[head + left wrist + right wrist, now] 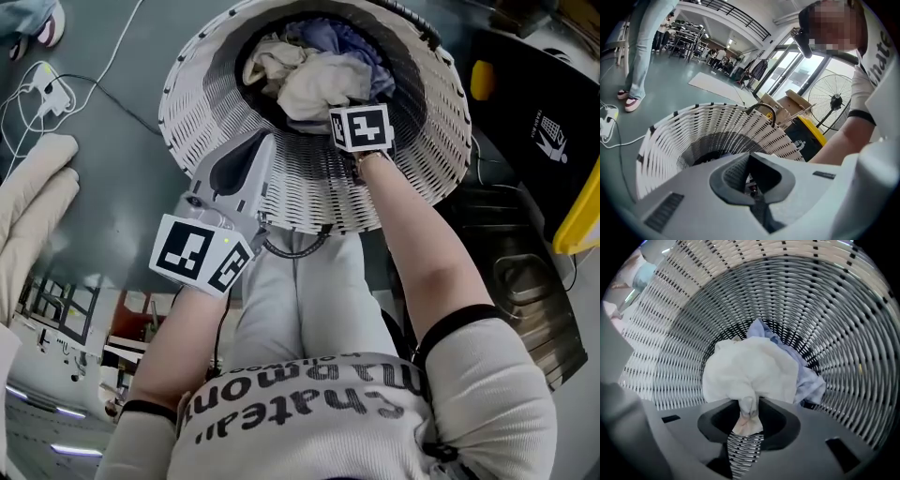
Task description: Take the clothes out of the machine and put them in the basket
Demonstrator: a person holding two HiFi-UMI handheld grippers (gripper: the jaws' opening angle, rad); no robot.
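In the head view the white wicker basket (309,202) lies tipped toward the person with a heap of clothes (314,80) at its bottom. The left gripper (255,155) rests on its near wall, and the right gripper (342,111) reaches in over the heap. The T-shirt's (309,412) print, seen upside down, reads roughly "Chateau Marmont"; the white logo on the dark bin (548,136) is too small to read. In the left gripper view the jaws are together with nothing visible between them. In the right gripper view the jaws sit narrowly apart, apparently pinching a twisted neck of white cloth (750,371) above a bluish garment (806,380). The step is dropping this piece in the basket. Next, the jaws need to open fully and lift clear without snagging the cloth.
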